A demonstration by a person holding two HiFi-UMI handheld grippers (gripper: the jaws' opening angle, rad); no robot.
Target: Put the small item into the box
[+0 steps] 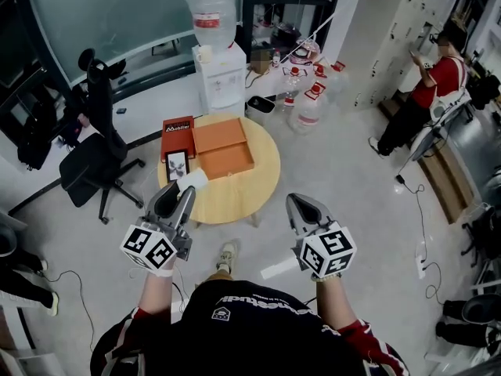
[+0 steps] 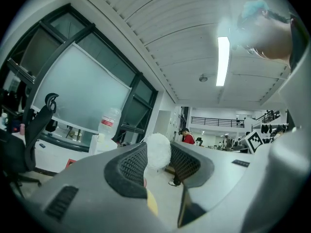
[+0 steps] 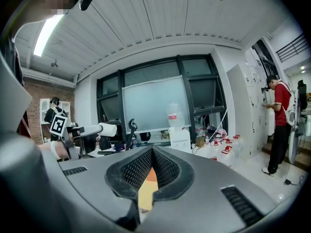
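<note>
A small white fluffy item [image 2: 158, 151] sits between the pads of my left gripper [image 2: 158, 160], which is shut on it. In the head view the left gripper [image 1: 182, 192] holds this white item [image 1: 194, 180] over the near left edge of the round wooden table [image 1: 262, 175]. An open orange box [image 1: 226, 161] lies on the table, with its flat orange part [image 1: 218, 135] just behind it. My right gripper [image 1: 302, 204] hovers off the table's near right edge. Its jaws meet at the tips with nothing between them, as the right gripper [image 3: 152, 152] view shows.
A red box [image 1: 178, 128] and a dark framed card [image 1: 177, 164] lie on the table's left side. Behind the table stand a water dispenser [image 1: 218, 70] and several water bottles [image 1: 308, 108]. An office chair [image 1: 92, 159] is at the left. A person in red [image 1: 433, 84] stands far right.
</note>
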